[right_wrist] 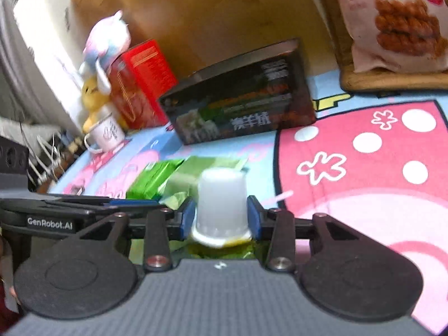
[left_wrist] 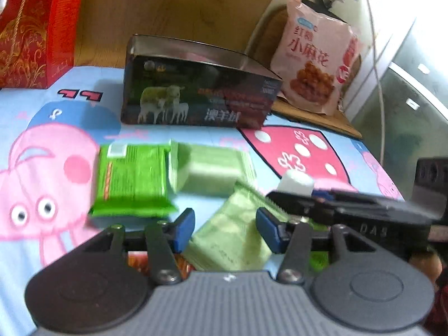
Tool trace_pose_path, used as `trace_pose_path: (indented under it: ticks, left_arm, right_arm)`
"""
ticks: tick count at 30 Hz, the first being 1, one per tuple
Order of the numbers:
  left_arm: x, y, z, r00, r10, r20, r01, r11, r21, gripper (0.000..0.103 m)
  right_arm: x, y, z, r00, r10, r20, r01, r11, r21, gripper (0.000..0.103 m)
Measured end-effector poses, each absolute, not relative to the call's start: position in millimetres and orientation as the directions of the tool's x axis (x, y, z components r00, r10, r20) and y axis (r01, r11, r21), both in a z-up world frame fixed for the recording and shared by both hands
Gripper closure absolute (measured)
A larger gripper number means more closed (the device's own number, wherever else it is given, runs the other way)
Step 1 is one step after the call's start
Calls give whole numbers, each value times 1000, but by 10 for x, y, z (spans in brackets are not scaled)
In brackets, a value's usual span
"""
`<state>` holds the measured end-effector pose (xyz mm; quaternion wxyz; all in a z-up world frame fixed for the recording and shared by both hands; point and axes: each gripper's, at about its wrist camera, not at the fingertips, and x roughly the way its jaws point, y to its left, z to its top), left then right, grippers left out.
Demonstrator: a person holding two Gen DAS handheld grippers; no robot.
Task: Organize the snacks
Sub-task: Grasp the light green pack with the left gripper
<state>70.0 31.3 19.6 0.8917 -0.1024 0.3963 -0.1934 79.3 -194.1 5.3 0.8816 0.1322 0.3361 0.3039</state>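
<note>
A bright green snack pack (left_wrist: pixel 133 180) and a pale green snack pack (left_wrist: pixel 208 169) lie side by side on the cartoon mat (left_wrist: pixel 56 145). Another pale green packet (left_wrist: pixel 233 240) lies between the jaws of my left gripper (left_wrist: pixel 225 228), which is open and not touching it. My right gripper (right_wrist: pixel 221 217) is shut on a small white jelly cup (right_wrist: pixel 222 204), held upside down above the green packs (right_wrist: pixel 151 180). The cup's top also shows in the left wrist view (left_wrist: pixel 296 183), with the right gripper beside my left one.
A dark open box (left_wrist: pixel 196 95) stands behind the packs. A red gift box (left_wrist: pixel 36 30) is at the back left. A pink snack bag (left_wrist: pixel 316 58) leans on a wooden board (left_wrist: pixel 316 117) at the back right. A mug (right_wrist: pixel 107 134) and plush toys (right_wrist: pixel 105 44) stand far left.
</note>
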Motion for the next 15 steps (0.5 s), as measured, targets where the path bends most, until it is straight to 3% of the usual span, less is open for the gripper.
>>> trace_pose_path:
  ticks: [8,12,15]
  left_arm:
    - [335,862,334,639,-465,-613,204,870,-448,54]
    - [216,867,318,585,-566,-580,255,808,-531,54]
    - [165,709,234,526,-626,-576,301,770,-562,54]
  right_arm:
    - [320,-2152,379,658,627,-417,-486,777,400,58]
    - [255,-1939,334,545,699,-463,-579,713,396,58]
    - [326,-1742,256,540,667,-514,-589,735,336,58]
